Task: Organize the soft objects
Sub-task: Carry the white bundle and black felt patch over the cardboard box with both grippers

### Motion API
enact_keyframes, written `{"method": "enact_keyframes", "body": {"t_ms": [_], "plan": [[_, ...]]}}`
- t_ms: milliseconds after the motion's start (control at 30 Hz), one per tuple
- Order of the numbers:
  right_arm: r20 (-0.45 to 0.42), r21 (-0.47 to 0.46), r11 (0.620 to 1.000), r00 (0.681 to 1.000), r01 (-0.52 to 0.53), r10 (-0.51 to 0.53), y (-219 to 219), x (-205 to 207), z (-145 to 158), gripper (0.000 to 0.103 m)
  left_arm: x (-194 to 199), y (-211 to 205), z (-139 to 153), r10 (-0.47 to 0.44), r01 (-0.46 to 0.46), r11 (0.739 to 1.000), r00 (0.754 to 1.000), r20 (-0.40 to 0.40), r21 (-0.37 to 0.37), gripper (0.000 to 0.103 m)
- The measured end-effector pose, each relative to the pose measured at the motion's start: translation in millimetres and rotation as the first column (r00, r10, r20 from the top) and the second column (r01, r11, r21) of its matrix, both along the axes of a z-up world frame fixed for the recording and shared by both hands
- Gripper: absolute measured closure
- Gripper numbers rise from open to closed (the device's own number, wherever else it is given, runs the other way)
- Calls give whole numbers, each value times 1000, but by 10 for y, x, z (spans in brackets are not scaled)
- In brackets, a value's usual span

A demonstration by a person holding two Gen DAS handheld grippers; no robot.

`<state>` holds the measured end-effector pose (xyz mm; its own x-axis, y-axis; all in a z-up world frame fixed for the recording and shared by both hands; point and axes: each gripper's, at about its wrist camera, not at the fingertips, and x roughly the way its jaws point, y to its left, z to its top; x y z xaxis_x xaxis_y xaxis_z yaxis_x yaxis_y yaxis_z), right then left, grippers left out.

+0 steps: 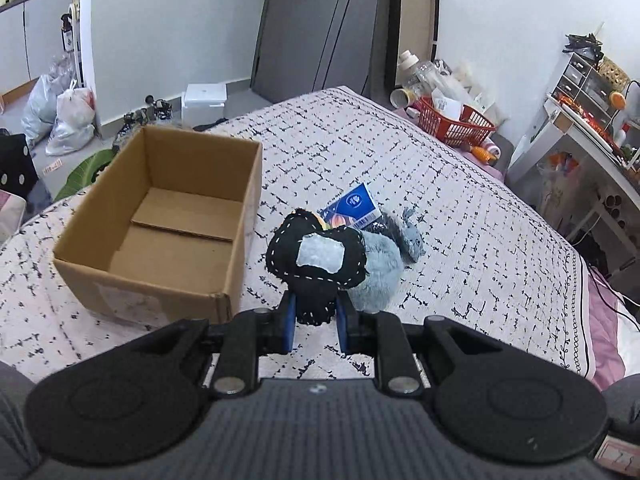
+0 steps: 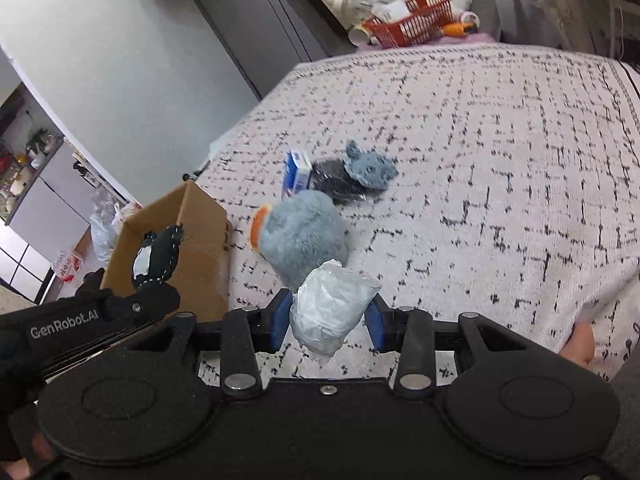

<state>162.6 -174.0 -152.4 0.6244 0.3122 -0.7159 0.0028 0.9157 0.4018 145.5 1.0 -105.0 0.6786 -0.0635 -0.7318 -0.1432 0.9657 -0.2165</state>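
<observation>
1. Soft toys are what's getting sorted: a black stitched plush (image 1: 316,258) with white dashed seams and a pale patch sits pinched in the left tool (image 1: 316,322), held up off the bed.
2. Left tool's blue fingers (image 1: 289,326) are nearly closed, squeezing the lower end of that black plush from both sides.
3. From the right wrist view, the same black plush (image 2: 158,258) hangs in front of the cardboard box (image 2: 200,256), just off the box's near wall.
4. Right tool (image 2: 330,320) has a crinkly white plastic-wrapped bundle (image 2: 334,310) between its blue fingers (image 2: 280,318). Jaws are fairly wide, with the bundle filling the gap.
5. Cardboard box (image 1: 160,224) is open on top, sitting on the bed (image 1: 440,216) left of the toys, nothing visible inside but its bottom flaps.
6. Fluffy blue-grey plush (image 2: 302,238) with an orange bit on one end lies on the bed just beyond the right tool.
7. Further back there's a small blue carton (image 2: 297,174) touching a darker grey fuzzy toy (image 2: 360,174).
8. Red basket (image 1: 454,120) full of bottles and clutter sits well apart, past the far edge of the bed.
</observation>
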Motion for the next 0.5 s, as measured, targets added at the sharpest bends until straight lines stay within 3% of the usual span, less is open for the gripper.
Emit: {"method": "enact_keyframes", "body": {"t_ms": [500], "plan": [[148, -20, 999, 988, -45, 48, 56, 58, 431, 64, -108, 263, 292, 27, -28, 1000, 999, 42, 12, 84]]}}
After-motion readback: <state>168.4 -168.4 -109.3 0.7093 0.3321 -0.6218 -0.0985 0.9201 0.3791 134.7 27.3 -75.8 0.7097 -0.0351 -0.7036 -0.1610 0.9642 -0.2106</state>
